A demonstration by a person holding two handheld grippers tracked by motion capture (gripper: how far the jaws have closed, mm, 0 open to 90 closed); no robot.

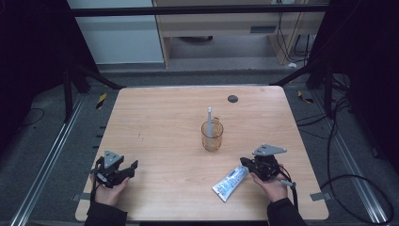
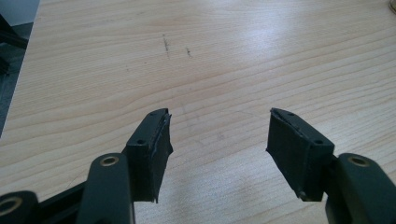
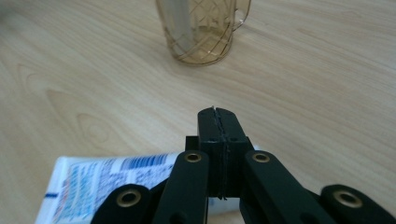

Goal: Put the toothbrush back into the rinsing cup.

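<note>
Right gripper (image 1: 246,164) sat near the table's (image 1: 155,117) near-right edge, jaws pressed flat together with nothing visible between the pads. The toothpaste tube (image 1: 230,182) lay flat just below and to the left of it, running under the linkage in the right gripper view (image 3: 100,179); touching or just beside, can't tell. Looked like a rest pose over the tube rather than a grip.

Left gripper (image 2: 219,135) was spread wide over bare wood, nothing between the jaws, parked well apart from everything, probably idle.

Amber glass mug (image 1: 212,136) stood upright straight ahead of the right gripper (image 3: 219,114), handle to its right. One toothbrush (image 1: 209,121) stood in it, leaning on the rim. No liquid visible.
</note>
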